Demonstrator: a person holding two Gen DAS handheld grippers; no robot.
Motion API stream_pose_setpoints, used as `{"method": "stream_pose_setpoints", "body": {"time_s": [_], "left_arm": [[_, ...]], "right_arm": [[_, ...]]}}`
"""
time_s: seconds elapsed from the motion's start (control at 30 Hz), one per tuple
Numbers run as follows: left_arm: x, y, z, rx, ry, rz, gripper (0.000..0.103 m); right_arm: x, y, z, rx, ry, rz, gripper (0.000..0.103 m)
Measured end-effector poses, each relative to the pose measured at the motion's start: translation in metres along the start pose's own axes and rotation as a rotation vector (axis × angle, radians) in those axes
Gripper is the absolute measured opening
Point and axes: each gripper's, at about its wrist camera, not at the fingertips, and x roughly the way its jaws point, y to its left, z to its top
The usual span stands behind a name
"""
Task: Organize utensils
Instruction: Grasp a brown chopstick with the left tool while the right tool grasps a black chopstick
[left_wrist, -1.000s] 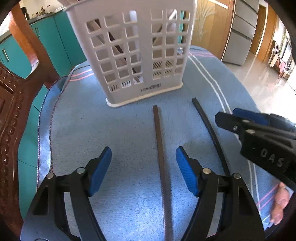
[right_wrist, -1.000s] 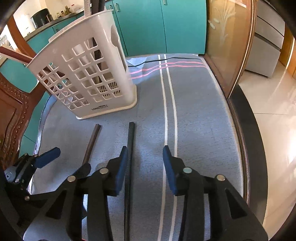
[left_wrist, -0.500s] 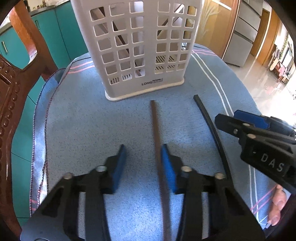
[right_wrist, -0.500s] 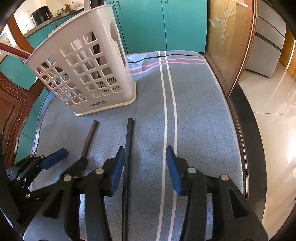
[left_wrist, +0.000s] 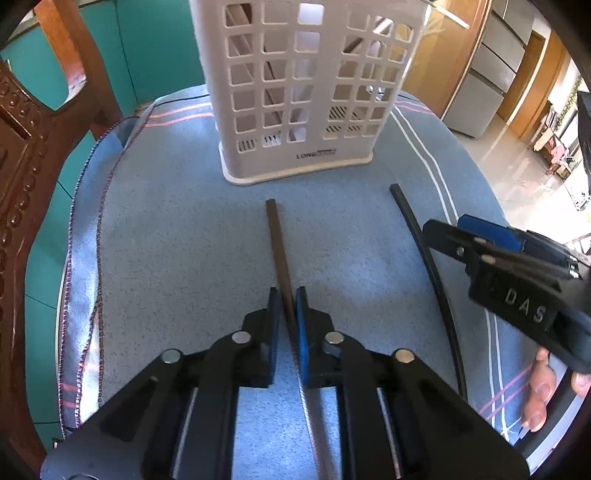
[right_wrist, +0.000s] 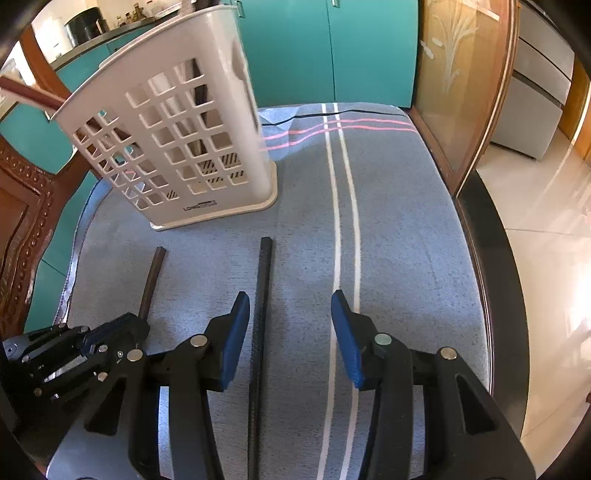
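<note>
A brown chopstick (left_wrist: 276, 240) lies on the blue cloth, pointing at the white lattice utensil basket (left_wrist: 306, 92). My left gripper (left_wrist: 289, 295) is shut on the brown chopstick near its middle. A black chopstick (left_wrist: 424, 251) lies to its right. In the right wrist view the black chopstick (right_wrist: 261, 295) runs between the open jaws of my right gripper (right_wrist: 290, 306), close to the left finger. The brown chopstick (right_wrist: 152, 277) and the basket (right_wrist: 173, 147) also show there. The basket holds several utensils.
The blue striped cloth (right_wrist: 388, 240) covers a small table. A carved wooden chair back (left_wrist: 22, 166) stands at the left. A wooden glass-panelled cabinet (right_wrist: 461, 92) borders the table's right side, with teal cabinets (right_wrist: 332, 48) behind.
My left gripper has closed from wide open onto the brown chopstick and moved forward toward the basket. My right gripper has opened a little wider over the black chopstick.
</note>
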Motion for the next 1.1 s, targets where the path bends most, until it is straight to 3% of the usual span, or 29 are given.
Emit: {"method": "stream_pose_setpoints", "body": {"time_s": [0.03,0.1,0.37,0.5,1.1], "left_arm": [[-0.001,0.0,0.001,0.001,-0.009,0.011,0.024],[-0.002,0.001,0.002,0.01,-0.031,0.045,0.028],[0.006,-0.003,0.001,0.026,-0.037,0.089,0.032],[0.007,-0.006,0.002,0.031,-0.044,0.115,0.042],[0.009,-0.006,0.003,0.025,-0.046,0.122,0.047]], "right_arm": [[0.0,0.002,0.0,-0.009,-0.002,-0.002,0.045],[0.001,0.007,-0.001,-0.029,-0.007,-0.012,0.045],[0.007,0.009,-0.001,-0.056,-0.003,-0.045,0.045],[0.007,0.01,-0.002,-0.062,0.004,-0.046,0.045],[0.015,0.026,-0.009,-0.108,-0.001,-0.091,0.045]]}}
